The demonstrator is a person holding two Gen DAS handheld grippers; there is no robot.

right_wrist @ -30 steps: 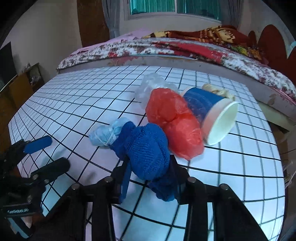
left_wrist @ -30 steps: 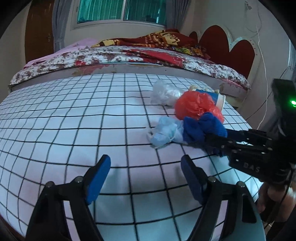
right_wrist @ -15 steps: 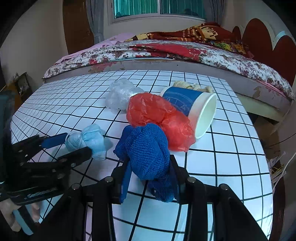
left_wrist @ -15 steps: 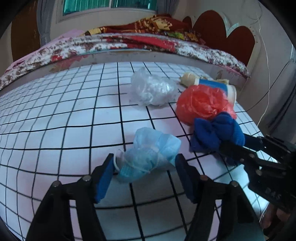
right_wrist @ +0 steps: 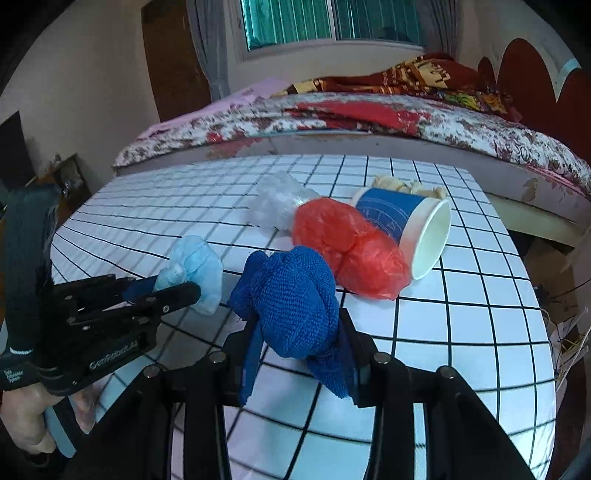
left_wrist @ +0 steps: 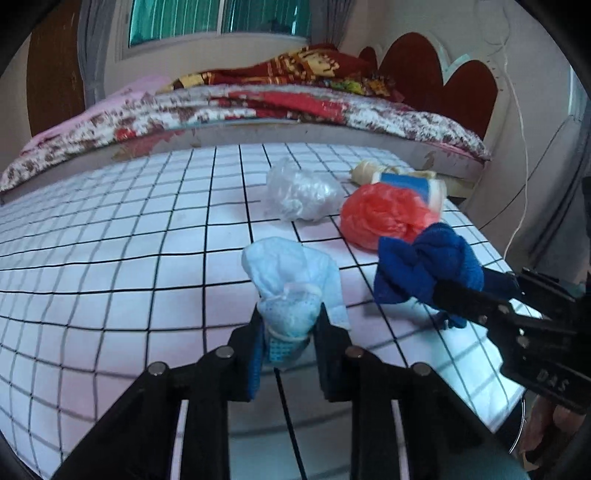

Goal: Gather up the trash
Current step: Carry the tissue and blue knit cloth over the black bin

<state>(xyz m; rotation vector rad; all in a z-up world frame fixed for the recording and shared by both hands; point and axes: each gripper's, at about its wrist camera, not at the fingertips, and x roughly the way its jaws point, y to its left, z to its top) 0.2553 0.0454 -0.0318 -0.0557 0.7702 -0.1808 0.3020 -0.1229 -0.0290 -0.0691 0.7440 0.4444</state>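
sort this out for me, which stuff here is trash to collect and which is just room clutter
Trash to collect:
light blue face mask, in the left gripper
blue cloth, in the right gripper
red bag
clear bag
paper cup

Just around:
bed
window

1. Ahead and left of the left gripper we have open checked tablecloth — nothing stands there.
2. Its jaws have just been closing and are filled by the pale blue mask.
3. Just to its right, the right gripper and its blue cloth block sideways passage.
4. Beyond both tongs lies a close cluster — clear plastic bag, red bag, tipped paper cup.
5. Right of the right gripper, cloth lies bare to the table edge.
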